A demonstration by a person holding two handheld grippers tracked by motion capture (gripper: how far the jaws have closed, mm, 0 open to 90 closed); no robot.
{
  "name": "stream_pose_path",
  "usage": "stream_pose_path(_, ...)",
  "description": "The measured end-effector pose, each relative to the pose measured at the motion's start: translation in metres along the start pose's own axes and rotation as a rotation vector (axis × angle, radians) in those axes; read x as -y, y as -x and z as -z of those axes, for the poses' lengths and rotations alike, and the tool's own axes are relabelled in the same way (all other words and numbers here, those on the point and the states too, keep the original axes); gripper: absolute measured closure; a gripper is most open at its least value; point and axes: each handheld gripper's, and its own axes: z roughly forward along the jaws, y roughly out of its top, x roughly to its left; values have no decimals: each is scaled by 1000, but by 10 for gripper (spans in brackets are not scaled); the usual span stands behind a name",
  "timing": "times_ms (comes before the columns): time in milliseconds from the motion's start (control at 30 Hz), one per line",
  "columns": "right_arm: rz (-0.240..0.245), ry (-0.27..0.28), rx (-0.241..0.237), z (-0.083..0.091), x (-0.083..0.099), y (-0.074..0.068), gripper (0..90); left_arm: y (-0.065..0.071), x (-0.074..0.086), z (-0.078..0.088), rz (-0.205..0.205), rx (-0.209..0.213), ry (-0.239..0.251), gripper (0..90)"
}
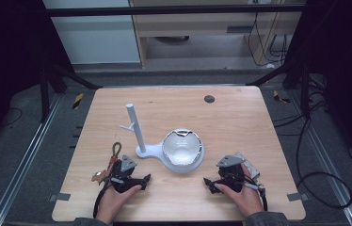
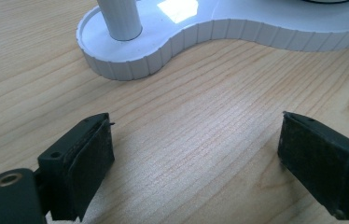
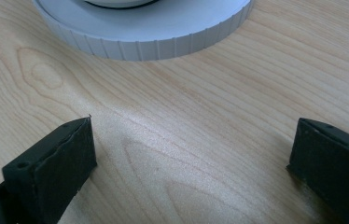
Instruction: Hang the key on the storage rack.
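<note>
High view: keyring [image 1: 109, 162] beside left tongs [image 1: 139, 181].

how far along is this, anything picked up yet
Nothing looks done. Both grippers, left and right, rest open and empty on the table. The keys lie beside the left one; the stand's peg is bare and its bowl looks empty. Everything is left.
</note>
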Motion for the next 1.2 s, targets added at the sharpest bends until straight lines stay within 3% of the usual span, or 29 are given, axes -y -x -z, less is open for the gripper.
stream_pose_path(267, -6, 0, 10, 0, 0, -1, 3, 2, -1, -1, -19, 13, -16, 30)
stream_pose_path(400, -7, 0, 10, 0, 0, -1, 3, 1, 0, 0, -25, 26, -8, 51)
stream_pose_path(500, -6, -1, 10, 0, 0, -1, 3, -1, 0, 13, -12, 32, 23, 71)
stream_pose_path(700, -11, 1, 10, -1, -1, 2, 3, -11, -8, 32, 6, -7, 13, 90)
stream_pose_path(833, -24, -3, 16, -1, -2, 3, 3, -26, -19, 50, -5, -76, -40, 96)
stream_pose_path(1067, -22, -2, 19, -1, -1, 3, 5, -49, -25, 64, 8, -137, -130, 106)
stream_pose_path(1200, -20, -2, 19, -1, -1, 3, 6, -62, -30, 68, 40, -143, -164, 169)
